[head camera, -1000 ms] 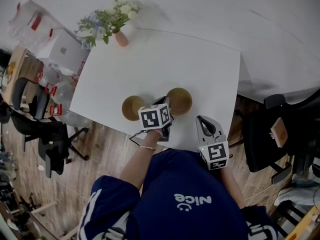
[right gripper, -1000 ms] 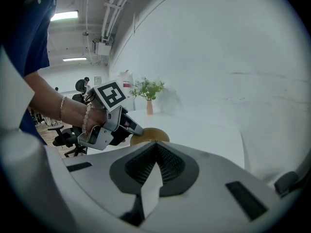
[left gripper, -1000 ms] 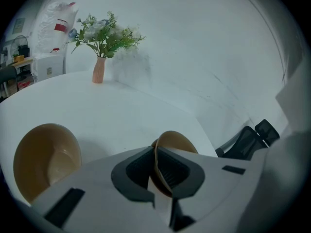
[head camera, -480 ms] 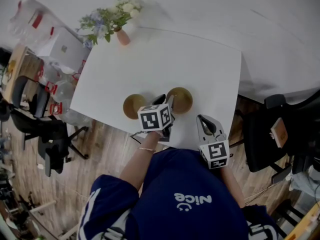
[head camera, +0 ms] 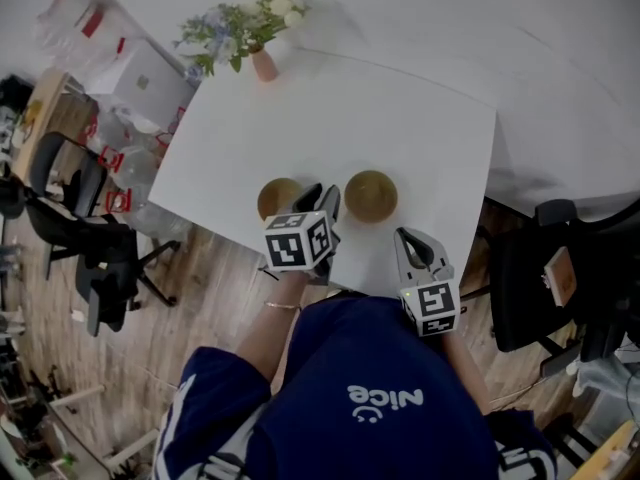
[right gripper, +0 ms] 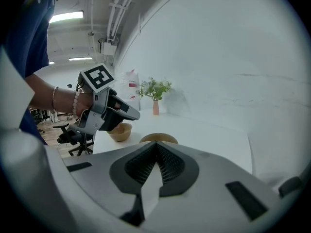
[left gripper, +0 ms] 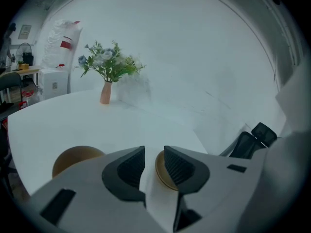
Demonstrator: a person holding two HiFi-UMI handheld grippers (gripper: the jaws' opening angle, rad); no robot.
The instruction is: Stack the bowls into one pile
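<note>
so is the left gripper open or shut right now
Open. The left gripper has its fingers apart, with white table showing through the gap and nothing gripped.

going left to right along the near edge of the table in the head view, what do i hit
bowl → left claw → other bowl → right claw

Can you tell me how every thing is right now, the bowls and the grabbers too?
left bowl: upright, empty, not stacked
right bowl: upright, empty, apart from the other
flower vase: standing upright
left gripper: fingers open, nothing between
right gripper: fingers shut, empty
</note>
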